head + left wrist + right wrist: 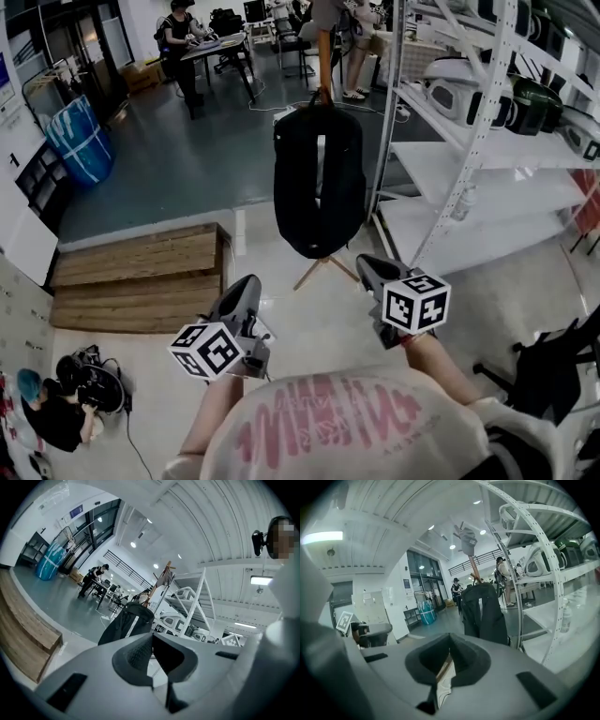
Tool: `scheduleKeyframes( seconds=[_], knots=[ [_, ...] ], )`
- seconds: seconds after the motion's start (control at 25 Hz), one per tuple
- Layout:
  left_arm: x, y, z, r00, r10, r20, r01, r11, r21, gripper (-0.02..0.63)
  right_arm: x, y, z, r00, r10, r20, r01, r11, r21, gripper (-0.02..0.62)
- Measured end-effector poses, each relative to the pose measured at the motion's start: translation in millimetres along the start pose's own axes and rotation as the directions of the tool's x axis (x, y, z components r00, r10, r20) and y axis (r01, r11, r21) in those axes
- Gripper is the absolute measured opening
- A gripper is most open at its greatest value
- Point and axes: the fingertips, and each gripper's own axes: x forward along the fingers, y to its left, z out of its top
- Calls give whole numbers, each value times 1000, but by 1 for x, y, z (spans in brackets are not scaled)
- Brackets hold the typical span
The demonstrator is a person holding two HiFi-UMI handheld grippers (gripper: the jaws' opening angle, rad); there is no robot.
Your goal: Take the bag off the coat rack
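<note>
A black bag (319,178) with a pale centre stripe hangs from the top of a wooden coat rack (324,66), whose splayed legs show below it. Both grippers are held low in front of the bag and apart from it. My left gripper (248,283) is below and to the bag's left, jaws shut and empty. At the bag's lower right my right gripper (368,263) is also shut on nothing. In the left gripper view the bag (126,623) and rack (161,576) stand beyond the closed jaws (152,637). The right gripper view shows the bag (485,611) ahead of its closed jaws (449,641).
White metal shelving (487,141) with appliances stands close to the right of the rack. A low wooden platform (141,277) lies at the left. A blue barrel (80,141) and people at a table (216,47) are farther back. A black chair (553,366) is at the lower right.
</note>
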Motion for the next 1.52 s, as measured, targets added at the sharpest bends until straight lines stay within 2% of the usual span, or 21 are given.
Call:
scheduleKeyframes(
  seconds=[0.36, 0.64, 0.76, 0.92, 1.24, 1.52],
  knots=[
    [12, 33, -18, 999, 13, -44, -16, 997, -75, 3, 22, -15, -20, 996, -48, -79, 50, 999, 21, 6],
    [32, 63, -15, 997, 61, -37, -64, 994, -87, 3, 58, -29, -10, 998, -10, -64, 11, 1000, 22, 6],
    [46, 71, -13, 996, 72, -50, -76, 994, -79, 3, 75, -46, -8, 998, -24, -63, 26, 999, 35, 6],
    [74, 85, 3, 996, 85, -36, -87, 994, -65, 3, 101, -68, 11, 999, -8, -38, 12, 996, 93, 6],
    [157, 95, 42, 998, 64, -3, -64, 997, -37, 3, 152, -117, 67, 1000, 4, -10, -4, 999, 50, 6],
    [221, 111, 60, 998, 63, 4, -62, 998, -31, 3, 196, -159, 108, 1000, 15, 6, -15, 999, 34, 6]
  ],
)
